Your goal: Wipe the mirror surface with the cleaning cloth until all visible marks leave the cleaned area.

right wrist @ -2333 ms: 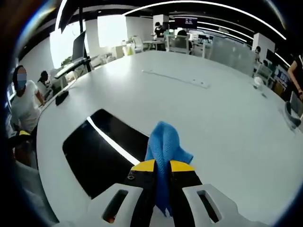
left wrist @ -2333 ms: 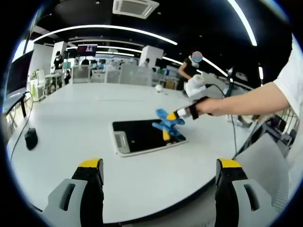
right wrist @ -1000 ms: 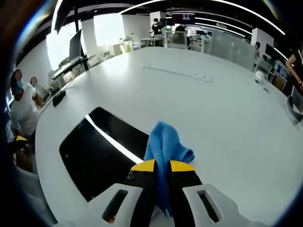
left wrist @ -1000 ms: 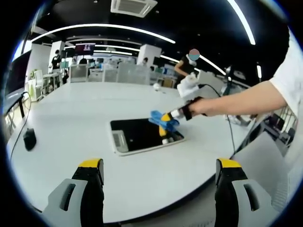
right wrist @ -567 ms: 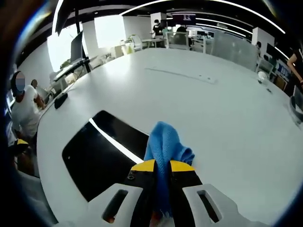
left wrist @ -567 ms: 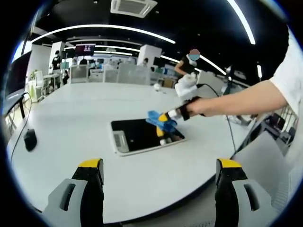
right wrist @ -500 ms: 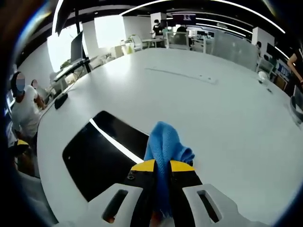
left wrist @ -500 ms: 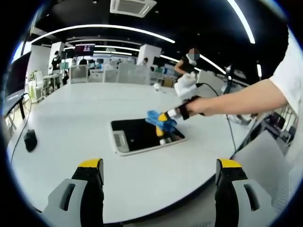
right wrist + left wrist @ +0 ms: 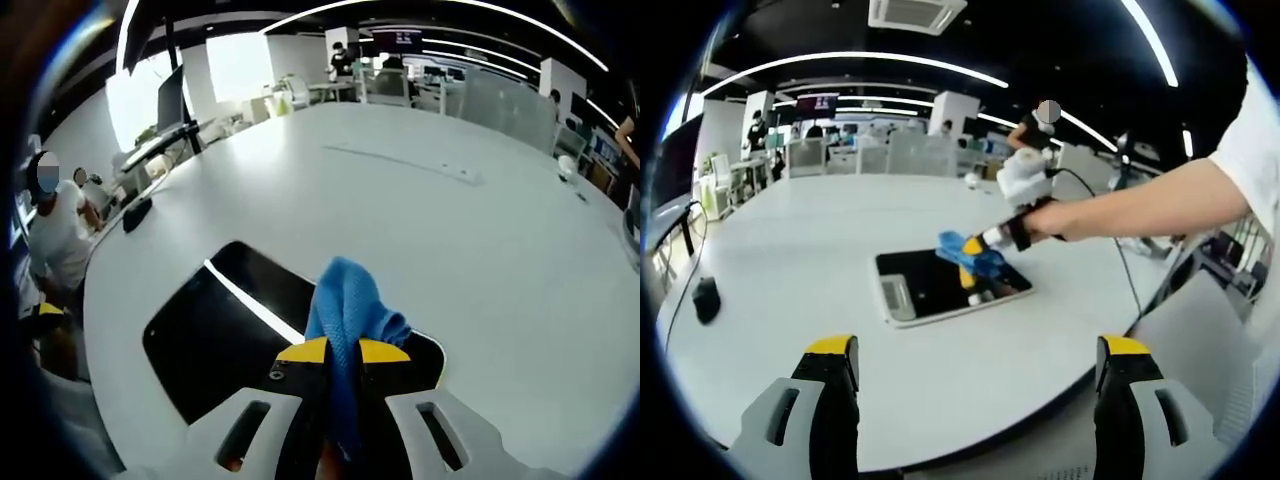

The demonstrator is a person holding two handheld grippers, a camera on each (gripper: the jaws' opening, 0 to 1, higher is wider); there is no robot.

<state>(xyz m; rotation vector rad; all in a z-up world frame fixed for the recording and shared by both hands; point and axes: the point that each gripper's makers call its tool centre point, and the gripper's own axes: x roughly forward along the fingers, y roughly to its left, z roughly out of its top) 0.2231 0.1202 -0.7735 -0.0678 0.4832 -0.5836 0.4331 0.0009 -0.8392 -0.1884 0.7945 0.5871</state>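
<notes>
A dark rectangular mirror (image 9: 940, 287) with a white frame lies flat on the white table (image 9: 800, 250). My right gripper (image 9: 974, 258), held by a person's hand, is shut on a blue cleaning cloth (image 9: 958, 250) and rests over the mirror's right part. In the right gripper view the blue cloth (image 9: 346, 305) sticks out between the shut yellow-tipped jaws of my right gripper (image 9: 342, 352), above the mirror (image 9: 215, 330), which reflects a bright ceiling light. My left gripper (image 9: 978, 350) stands open near the table's front edge, well short of the mirror, with nothing between its jaws.
A black mouse (image 9: 706, 298) with a cable lies at the table's left edge. A small white object (image 9: 974, 184) sits at the far side. The person's arm (image 9: 1140, 205) reaches in from the right. People and desks stand in the background.
The right gripper has carried the cloth leftward from the mirror's right edge further onto the glass. The left gripper has stayed put and open.
</notes>
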